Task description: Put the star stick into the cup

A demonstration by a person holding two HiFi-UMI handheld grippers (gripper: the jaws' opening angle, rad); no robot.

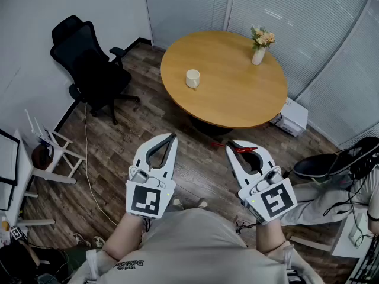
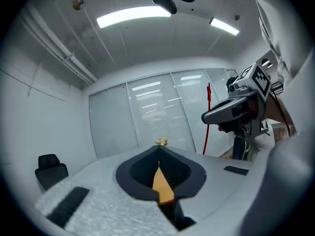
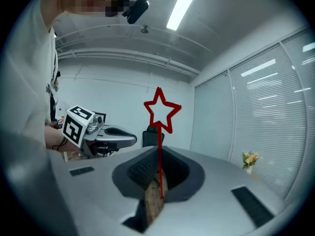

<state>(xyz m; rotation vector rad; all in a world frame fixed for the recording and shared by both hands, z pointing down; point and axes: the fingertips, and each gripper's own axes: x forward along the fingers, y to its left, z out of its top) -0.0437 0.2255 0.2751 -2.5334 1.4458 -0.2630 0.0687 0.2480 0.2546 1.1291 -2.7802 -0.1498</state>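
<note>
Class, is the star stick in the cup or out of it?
Out: the right gripper holds the stick, and the cup stands apart on the table.

The red star stick (image 3: pixel 159 136), a thin rod topped with an outlined star, is standing upright, its lower end pinched in the right gripper's (image 1: pixel 232 147) closed jaws. The cream cup (image 1: pixel 192 78) is sitting upright on the round wooden table (image 1: pixel 237 93), well apart from the stick.

A small office meeting room: round wooden table (image 1: pixel 237 99), black swivel chair (image 1: pixel 89 64), glass walls with blinds (image 1: pixel 308 16).
</note>
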